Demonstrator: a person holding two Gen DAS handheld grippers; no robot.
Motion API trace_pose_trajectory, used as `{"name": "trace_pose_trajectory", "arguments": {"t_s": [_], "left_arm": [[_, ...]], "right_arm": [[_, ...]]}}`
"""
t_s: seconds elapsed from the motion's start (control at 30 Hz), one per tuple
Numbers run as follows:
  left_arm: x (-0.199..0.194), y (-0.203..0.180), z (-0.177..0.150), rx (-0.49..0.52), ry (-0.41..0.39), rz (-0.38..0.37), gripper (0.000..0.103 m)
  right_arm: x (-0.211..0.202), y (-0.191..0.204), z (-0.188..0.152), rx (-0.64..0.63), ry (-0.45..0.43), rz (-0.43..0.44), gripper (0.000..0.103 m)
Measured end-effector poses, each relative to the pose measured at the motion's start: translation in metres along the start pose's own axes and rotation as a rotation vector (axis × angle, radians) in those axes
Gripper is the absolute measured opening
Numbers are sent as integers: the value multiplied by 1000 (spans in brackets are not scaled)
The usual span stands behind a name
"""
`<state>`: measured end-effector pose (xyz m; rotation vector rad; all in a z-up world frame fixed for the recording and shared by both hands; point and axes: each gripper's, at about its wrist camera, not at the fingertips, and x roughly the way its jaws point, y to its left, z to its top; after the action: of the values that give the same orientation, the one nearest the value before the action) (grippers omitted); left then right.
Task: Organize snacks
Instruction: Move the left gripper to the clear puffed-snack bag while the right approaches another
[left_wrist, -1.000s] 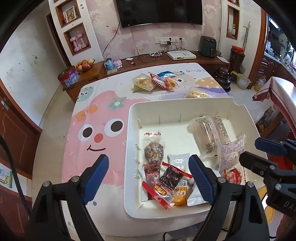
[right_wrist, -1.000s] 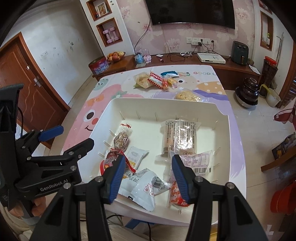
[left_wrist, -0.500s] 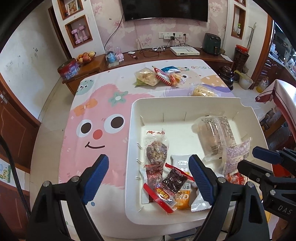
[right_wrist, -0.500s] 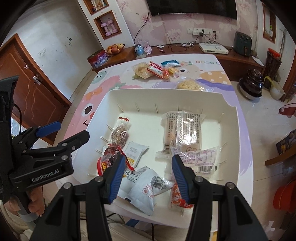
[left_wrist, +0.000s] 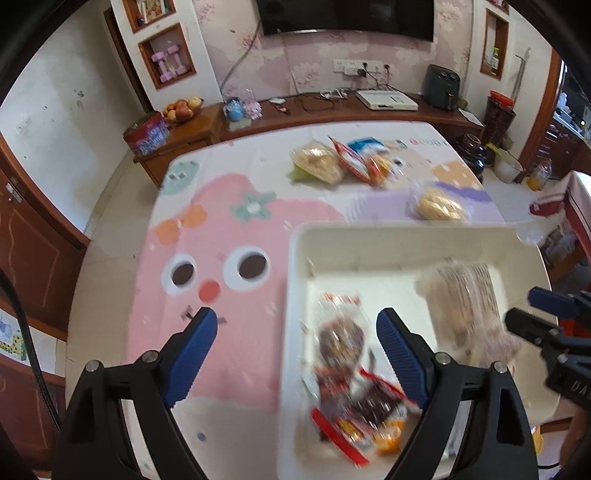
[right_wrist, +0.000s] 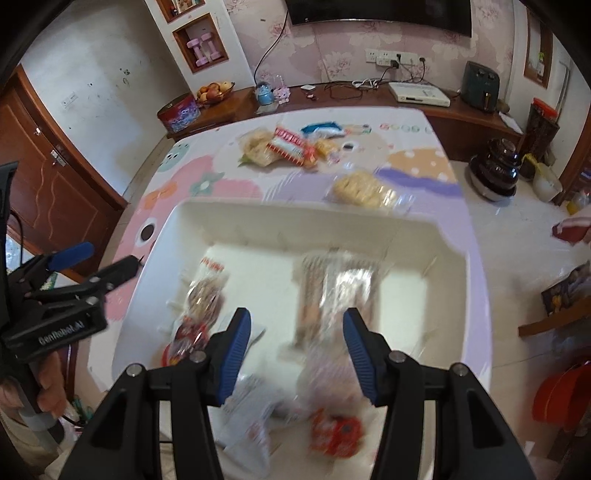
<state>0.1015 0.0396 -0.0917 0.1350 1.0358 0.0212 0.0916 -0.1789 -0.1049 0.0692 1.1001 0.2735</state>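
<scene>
A white bin (left_wrist: 369, 236) (right_wrist: 295, 218) on the cartoon tablecloth holds several snack packets, blurred by motion. A clear packet of brown snacks (left_wrist: 340, 339) (right_wrist: 205, 295) lies at its left. A long clear packet (left_wrist: 465, 295) (right_wrist: 332, 288) lies at its right. My left gripper (left_wrist: 295, 343) hangs open above the bin's left rim with nothing between its fingers. My right gripper (right_wrist: 295, 339) stands open above the bin's near half, also with nothing in it. A heap of loose snack bags (left_wrist: 343, 162) (right_wrist: 288, 147) and a pale yellow bag (left_wrist: 439, 206) (right_wrist: 364, 190) lie on the table beyond the bin.
The pink cartoon tablecloth (left_wrist: 221, 240) shows left of the bin. A wooden cabinet (left_wrist: 332, 110) along the far wall carries a fruit bowl (left_wrist: 181, 109), a red tin (left_wrist: 146, 134) and a white box (left_wrist: 386, 99). A dark pot (right_wrist: 496, 170) sits on the floor at right.
Both grippers have moved forward over the table, toward the far snacks. The bin and its packets have slid lower and closer in both views. Neither gripper's opening has changed.
</scene>
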Motion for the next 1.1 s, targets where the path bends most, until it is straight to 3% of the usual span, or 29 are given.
{"name": "trace_pose_trajectory", "arguments": {"t_s": [0.27, 0.37, 0.53, 0.63, 0.73, 0.9, 1.1], "left_arm": [[-1, 28, 81, 15, -53, 45, 87], [-1, 36, 117, 20, -61, 52, 87], [9, 47, 177, 5, -63, 60, 87], [32, 48, 206, 2, -32, 61, 87], [69, 49, 223, -10, 34, 19, 88], [151, 43, 228, -39, 200, -174, 88], [215, 37, 227, -63, 246, -180, 88]], "right_arm": [[-30, -15, 89, -106, -95, -114, 53], [-36, -21, 128, -128, -125, -147, 58], [-21, -32, 178, -163, -79, -141, 66], [9, -39, 196, -213, -8, -171, 68], [47, -46, 198, -234, 76, -149, 68], [117, -65, 182, -244, 243, -103, 68], [161, -76, 166, -272, 348, -80, 68]]}}
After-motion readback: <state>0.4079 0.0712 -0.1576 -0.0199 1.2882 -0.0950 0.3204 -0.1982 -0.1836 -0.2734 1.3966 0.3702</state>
